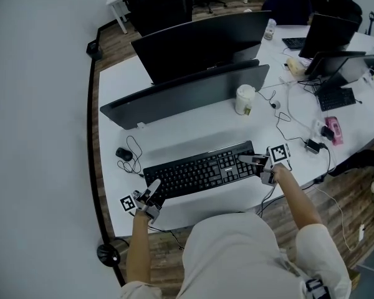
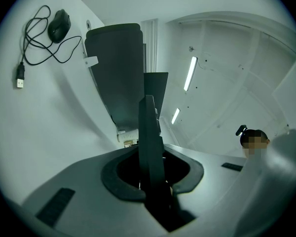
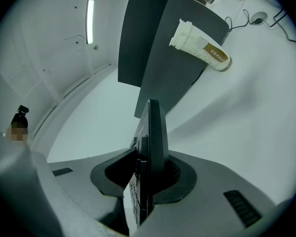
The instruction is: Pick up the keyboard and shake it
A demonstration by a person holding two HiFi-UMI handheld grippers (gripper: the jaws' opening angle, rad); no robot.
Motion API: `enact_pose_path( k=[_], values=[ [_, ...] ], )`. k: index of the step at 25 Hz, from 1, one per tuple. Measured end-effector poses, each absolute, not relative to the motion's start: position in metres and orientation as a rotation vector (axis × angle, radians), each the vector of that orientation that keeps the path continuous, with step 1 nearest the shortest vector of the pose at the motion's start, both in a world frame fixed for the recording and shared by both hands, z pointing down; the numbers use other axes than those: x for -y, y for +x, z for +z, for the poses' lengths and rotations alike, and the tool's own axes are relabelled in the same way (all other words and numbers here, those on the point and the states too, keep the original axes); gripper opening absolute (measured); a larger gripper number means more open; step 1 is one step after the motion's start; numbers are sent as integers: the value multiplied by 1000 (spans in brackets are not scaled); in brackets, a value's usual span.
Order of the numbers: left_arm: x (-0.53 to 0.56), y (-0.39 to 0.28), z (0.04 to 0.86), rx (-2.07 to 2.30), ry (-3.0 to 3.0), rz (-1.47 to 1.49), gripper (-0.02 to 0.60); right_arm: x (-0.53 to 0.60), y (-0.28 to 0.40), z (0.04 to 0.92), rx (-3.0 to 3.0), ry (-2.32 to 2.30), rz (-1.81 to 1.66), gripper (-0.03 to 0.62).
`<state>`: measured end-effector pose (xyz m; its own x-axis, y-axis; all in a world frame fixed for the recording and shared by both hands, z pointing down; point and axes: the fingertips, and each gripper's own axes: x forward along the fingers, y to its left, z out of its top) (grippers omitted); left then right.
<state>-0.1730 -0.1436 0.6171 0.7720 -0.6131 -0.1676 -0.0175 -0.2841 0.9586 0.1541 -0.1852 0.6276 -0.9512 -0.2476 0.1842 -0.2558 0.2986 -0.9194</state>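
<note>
Keyboard point(image 1: 199, 170), one, clamped by left gripper point(image 1: 154, 187), right gripper point(image 1: 252, 161).

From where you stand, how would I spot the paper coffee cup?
Start at the long white desk and find the wide grey panel behind the black keyboard. The white lidded paper cup stands upright at the panel's right end, the only pale thing among dark gear.

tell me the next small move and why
Probably raise both ends together: the left gripper and right gripper each clamp an end of the keyboard, which looks low over the desk, so shaking needs clearance.
</note>
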Motion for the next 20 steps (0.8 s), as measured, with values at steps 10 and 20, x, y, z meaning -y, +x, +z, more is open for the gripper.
enact_pose_path(
  k=[10,20],
  values=[
    [139,-164,623,474,1774,-616,95,170,164,630,2479,556,1848,127],
    [129,-162,627,479,1776,-627,95,161,166,630,2488,550,1836,127]
  ],
)
